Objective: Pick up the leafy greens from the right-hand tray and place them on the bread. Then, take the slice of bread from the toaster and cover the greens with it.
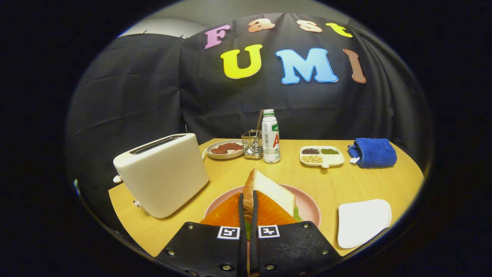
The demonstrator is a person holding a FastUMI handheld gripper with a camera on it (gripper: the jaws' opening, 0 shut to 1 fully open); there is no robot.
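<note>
Now tongs (248, 215) level, low over pink plate (309, 204), clamped on upright bread slice (269, 190) above greens (296, 214).

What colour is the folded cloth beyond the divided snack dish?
Blue: the folded cloth shows plainly in the gripper view. The gripper is shut on the bread slice.

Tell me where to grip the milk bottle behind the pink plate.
Grip the milk bottle around its straight middle, coming from the front. It stands upright, its cap end narrower, and the wire caddy crowds its left. The gripper has its jaws shut on the bread slice.
</note>
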